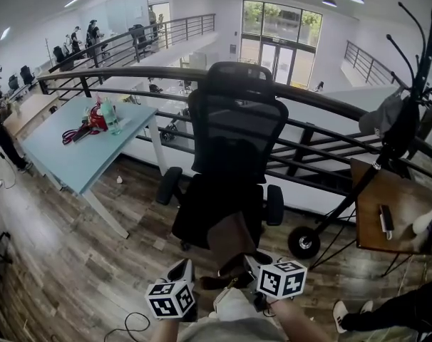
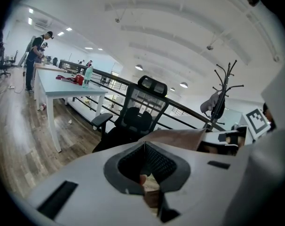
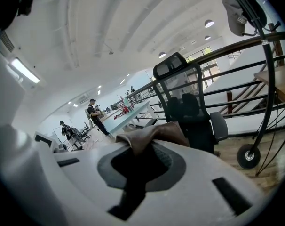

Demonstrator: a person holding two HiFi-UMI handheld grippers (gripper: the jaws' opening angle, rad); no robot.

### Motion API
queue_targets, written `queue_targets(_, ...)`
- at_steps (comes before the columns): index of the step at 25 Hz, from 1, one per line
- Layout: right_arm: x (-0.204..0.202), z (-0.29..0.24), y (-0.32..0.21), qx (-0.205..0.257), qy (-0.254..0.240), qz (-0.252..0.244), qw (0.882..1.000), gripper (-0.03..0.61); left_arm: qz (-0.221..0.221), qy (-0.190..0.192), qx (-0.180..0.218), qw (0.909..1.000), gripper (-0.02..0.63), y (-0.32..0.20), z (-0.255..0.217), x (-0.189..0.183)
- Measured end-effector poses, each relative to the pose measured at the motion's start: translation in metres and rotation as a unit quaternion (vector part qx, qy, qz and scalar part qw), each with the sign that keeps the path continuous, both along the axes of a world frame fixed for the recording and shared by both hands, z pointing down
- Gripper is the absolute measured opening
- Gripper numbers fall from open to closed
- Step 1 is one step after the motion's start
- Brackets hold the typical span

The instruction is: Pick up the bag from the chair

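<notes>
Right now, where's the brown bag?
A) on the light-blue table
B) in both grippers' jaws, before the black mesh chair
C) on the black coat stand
B: the brown bag shows clamped in the left gripper and the right gripper, with the black mesh chair beyond it.

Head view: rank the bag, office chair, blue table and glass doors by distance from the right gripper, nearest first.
1. bag: at the right gripper, bottom centre.
2. office chair: just ahead, centre.
3. blue table: farther, left.
4. glass doors: far back wall.
</notes>
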State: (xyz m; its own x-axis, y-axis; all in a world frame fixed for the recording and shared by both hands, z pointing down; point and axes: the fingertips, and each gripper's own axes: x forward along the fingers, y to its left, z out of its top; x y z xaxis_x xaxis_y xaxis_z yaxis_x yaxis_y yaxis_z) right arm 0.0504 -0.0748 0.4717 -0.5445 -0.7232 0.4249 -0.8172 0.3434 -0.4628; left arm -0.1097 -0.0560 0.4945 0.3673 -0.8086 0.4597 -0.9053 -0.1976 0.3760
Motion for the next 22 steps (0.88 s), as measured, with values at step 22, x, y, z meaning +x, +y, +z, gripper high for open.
queue_targets(22, -0.0094, -0.0053, -0.0008, 0.007, 0.001, -0.006, 1.0, 0.018, 0.0, 0.005, 0.003, 1.0, 0.003, -0.0027, -0.0006, -0.0015)
